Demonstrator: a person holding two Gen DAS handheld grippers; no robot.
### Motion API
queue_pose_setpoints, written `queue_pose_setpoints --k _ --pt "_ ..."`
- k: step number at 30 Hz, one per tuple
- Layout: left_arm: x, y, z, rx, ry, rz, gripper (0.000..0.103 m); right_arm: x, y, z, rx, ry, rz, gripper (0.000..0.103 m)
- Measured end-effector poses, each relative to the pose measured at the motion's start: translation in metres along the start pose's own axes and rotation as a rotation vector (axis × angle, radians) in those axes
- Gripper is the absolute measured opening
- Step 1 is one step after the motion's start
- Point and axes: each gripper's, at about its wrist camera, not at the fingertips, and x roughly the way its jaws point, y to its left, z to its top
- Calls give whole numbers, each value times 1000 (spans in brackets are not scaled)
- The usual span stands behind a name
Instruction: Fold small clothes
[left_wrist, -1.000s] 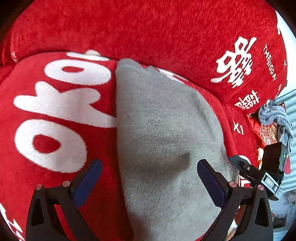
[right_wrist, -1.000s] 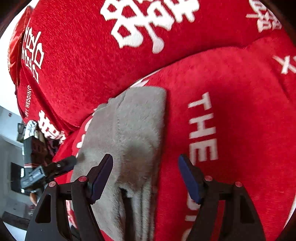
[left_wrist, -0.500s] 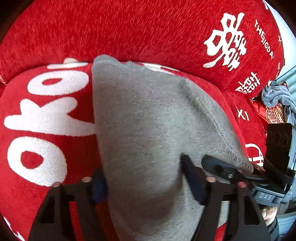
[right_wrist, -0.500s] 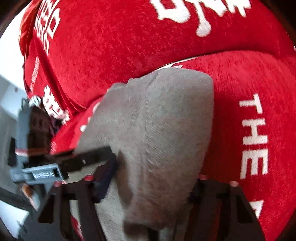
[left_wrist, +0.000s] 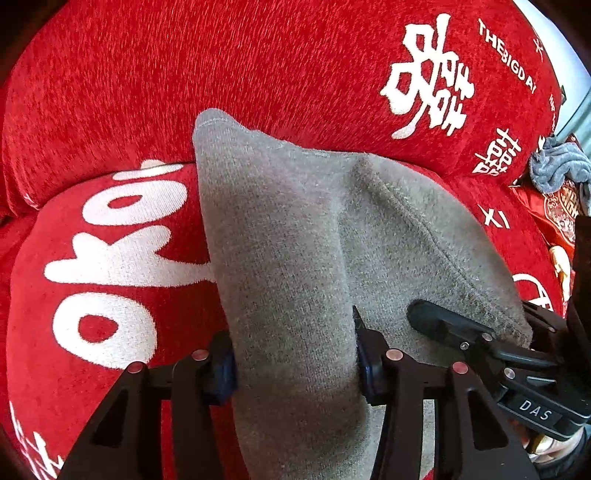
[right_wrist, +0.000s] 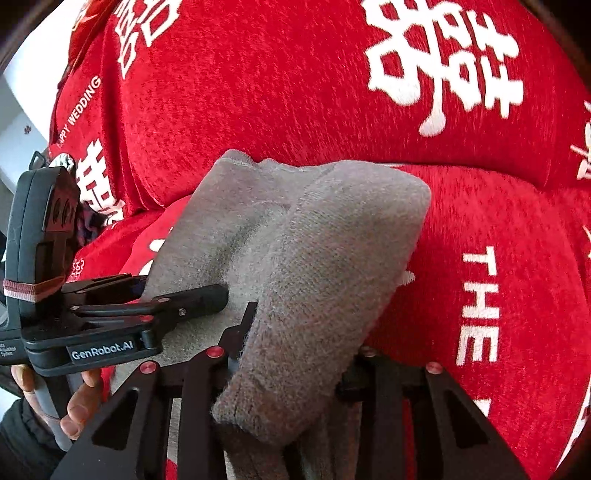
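Both grippers clamp the near edge of the grey garment (left_wrist: 288, 266): the left gripper (left_wrist: 293, 363) pinches a raised fold, and the right gripper (right_wrist: 291, 365) grips another bunched fold just beside it. Beyond them the cloth lies on the red sofa seat (left_wrist: 110, 258), its far edge touching the red backrest (right_wrist: 295, 92) printed with white characters.

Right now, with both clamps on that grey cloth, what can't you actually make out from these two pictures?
- What garment the grey cloth is: both views show bunched folds, and its near end runs off the bottom edge.
- Left gripper: the cloth covers the inner faces of its fingertips.
- Right gripper: its fingertips are buried under cloth.
- Sofa cover lettering: partly covered by cloth and cut by the edges.
- Grey bundle, left view's right edge: too small to identify.
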Motion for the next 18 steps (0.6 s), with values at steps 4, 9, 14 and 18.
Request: queue_pose_setpoints --k 4,9,14,18 --pt "-8 -3 -6 11 -10 13 51 -8 8 -2 -16 -3 -10 36" --pt "-19 -2 -18 9 -17 9 51 -19 15 -9 -14 -5 -11 36" --pt "-31 -3 -29 3 -28 5 51 -30 25 -15 -28 -8 -17 36" --pt "-41 -4 -40 8 -37 6 51 -40 32 -22 -34 -10 -21 36"
